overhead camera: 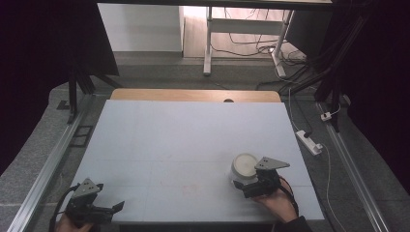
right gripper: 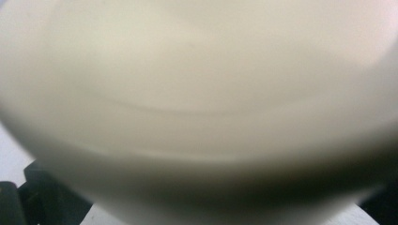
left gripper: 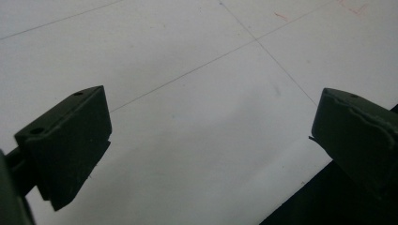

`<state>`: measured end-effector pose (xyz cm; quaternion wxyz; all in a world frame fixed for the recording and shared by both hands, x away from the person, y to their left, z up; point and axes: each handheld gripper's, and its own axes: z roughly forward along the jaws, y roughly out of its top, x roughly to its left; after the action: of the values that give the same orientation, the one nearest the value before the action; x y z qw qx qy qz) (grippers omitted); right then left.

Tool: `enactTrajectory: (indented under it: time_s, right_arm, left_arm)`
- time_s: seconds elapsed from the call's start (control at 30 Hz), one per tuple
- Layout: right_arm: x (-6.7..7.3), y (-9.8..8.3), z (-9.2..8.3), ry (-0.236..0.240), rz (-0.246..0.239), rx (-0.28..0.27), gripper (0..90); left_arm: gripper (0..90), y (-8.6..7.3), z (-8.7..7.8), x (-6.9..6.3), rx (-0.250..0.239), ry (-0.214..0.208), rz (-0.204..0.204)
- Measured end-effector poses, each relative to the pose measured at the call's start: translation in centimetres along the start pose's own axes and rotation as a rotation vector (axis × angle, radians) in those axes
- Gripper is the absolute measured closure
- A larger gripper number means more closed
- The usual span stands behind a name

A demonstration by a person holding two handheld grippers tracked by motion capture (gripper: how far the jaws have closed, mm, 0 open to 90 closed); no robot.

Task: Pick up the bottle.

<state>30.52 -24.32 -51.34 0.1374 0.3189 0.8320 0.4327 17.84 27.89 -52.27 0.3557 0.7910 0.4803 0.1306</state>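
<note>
Where the right gripper [overhead camera: 240, 184] reaches, a white bowl [overhead camera: 244, 166] sits.

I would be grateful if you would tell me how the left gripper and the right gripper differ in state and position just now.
The left gripper sits at the table's near left corner, while the right gripper is at the near right. The left gripper's jaws stand wide apart with only bare table between them; the right gripper is pressed up against a white cup, though whether it grips the cup cannot be told. Both are black, hand-held, and carry a grey three-cornered plate.
</note>
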Motion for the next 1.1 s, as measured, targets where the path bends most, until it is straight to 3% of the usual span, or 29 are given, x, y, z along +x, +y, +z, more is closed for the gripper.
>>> enactTrajectory:
  time_s: [0.23,0.37,1.1]
  right_arm:
    - [-0.05,0.16,0.05,0.02,-0.021,0.005,4.8]
    - [0.11,0.24,-0.06,0.005,-0.045,0.008,5.8]
    - [0.53,0.62,-0.21,-0.02,-0.081,0.006,6.7]
  left_arm:
    - [0.0,0.01,0.02,-0.02,0.002,0.002,0.003]
    - [0.0,0.01,0.03,-0.03,0.003,0.002,0.004]
    - [0.2,0.02,0.08,-0.1,0.004,0.004,0.009]
